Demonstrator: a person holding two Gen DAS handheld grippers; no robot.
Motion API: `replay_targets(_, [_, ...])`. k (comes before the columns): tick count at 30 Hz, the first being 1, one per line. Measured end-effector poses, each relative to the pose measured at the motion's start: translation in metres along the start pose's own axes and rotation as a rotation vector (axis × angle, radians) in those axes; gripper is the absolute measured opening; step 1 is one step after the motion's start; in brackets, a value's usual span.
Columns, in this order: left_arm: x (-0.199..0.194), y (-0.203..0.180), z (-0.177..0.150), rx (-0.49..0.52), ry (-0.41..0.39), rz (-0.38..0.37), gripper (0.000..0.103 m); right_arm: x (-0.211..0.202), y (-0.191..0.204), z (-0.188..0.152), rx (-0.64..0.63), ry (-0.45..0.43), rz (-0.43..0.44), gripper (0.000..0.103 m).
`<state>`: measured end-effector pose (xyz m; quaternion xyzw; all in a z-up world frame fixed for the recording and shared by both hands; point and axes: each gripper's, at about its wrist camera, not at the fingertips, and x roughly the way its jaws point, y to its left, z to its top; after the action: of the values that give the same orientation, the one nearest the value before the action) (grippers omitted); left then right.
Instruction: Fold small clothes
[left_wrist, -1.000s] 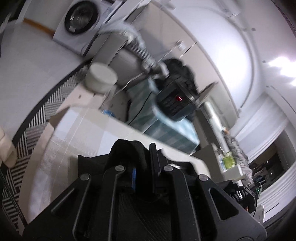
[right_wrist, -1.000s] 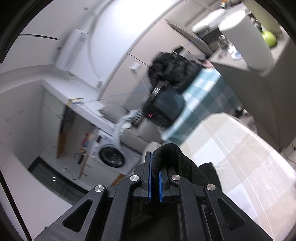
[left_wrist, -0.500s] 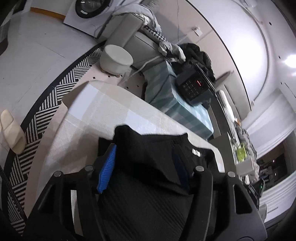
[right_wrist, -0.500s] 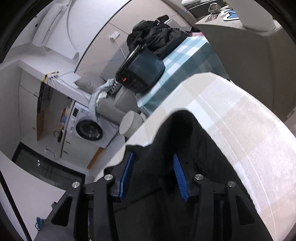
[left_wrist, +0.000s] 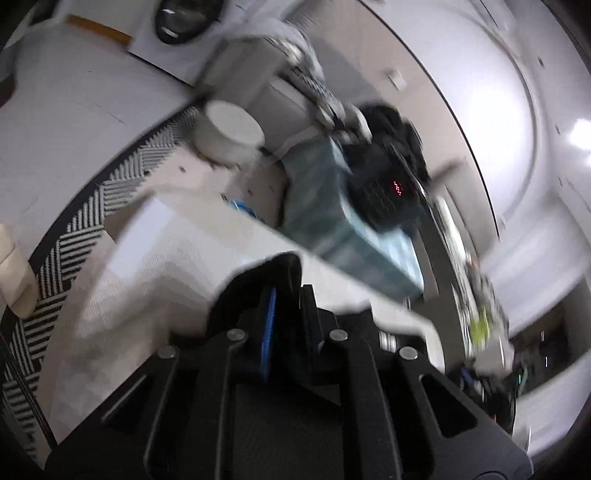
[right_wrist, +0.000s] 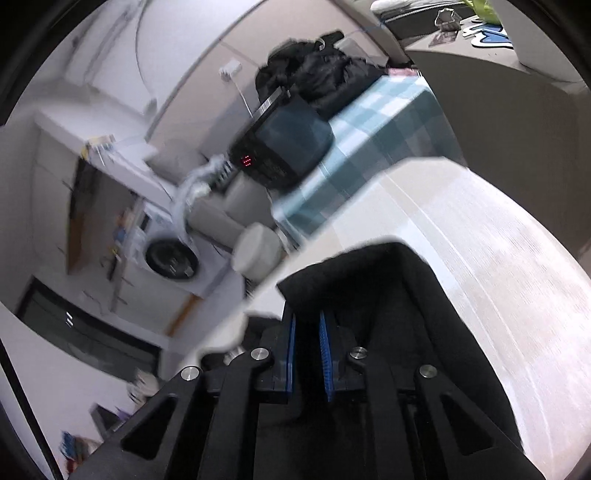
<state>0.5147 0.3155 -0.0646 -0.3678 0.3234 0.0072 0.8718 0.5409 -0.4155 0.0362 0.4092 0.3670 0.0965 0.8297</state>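
A black garment (left_wrist: 251, 280) lies on the table with the pale checked cloth (left_wrist: 147, 266). In the left wrist view my left gripper (left_wrist: 286, 291) is closing, and a bunched fold of the fabric sits pinched between its fingers, draped over the blue pad. The right wrist view shows the same garment (right_wrist: 388, 288) spread toward the table's far edge (right_wrist: 498, 258). My right gripper (right_wrist: 306, 321) is closing too, its blue pads a narrow gap apart with black fabric between them. Both views are blurred by motion.
Beyond the table stands a lower one in teal checked cloth with a black appliance (left_wrist: 388, 195) (right_wrist: 280, 147) showing red digits. A round white stool (left_wrist: 229, 133) and a washing machine (right_wrist: 170, 258) stand farther off. A zigzag rug (left_wrist: 55, 258) borders the floor.
Half a second ago both grippers stood wide open over the garment; now both have closed in on its fabric. Both hands have sunk toward the table.
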Motion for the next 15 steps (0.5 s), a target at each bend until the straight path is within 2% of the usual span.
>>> replay_targets(2, [0.007,0.009,0.009,-0.061,-0.031,0.007,0.009,0.003,0.002,0.010,0.027,-0.054,-0.019,0.017])
replay_targets(4, [0.014,0.015,0.014,-0.078,-0.023,0.010,0.009,0.008,0.001,0.018,0.045,-0.070,-0.046,0.027])
replay_targets(9, [0.005,0.016,0.009,-0.036,-0.021,0.060,0.012,-0.002,0.015,0.018,-0.020,-0.103,-0.064,0.027])
replay_targets(12, [-0.007,0.012,-0.002,-0.007,-0.006,0.085,0.027,-0.006,0.015,0.011,-0.040,-0.071,-0.088,0.029])
replay_targets(15, [-0.019,-0.001,-0.021,0.048,0.012,0.112,0.029,-0.009,0.015,-0.009,-0.058,0.003,-0.101,0.029])
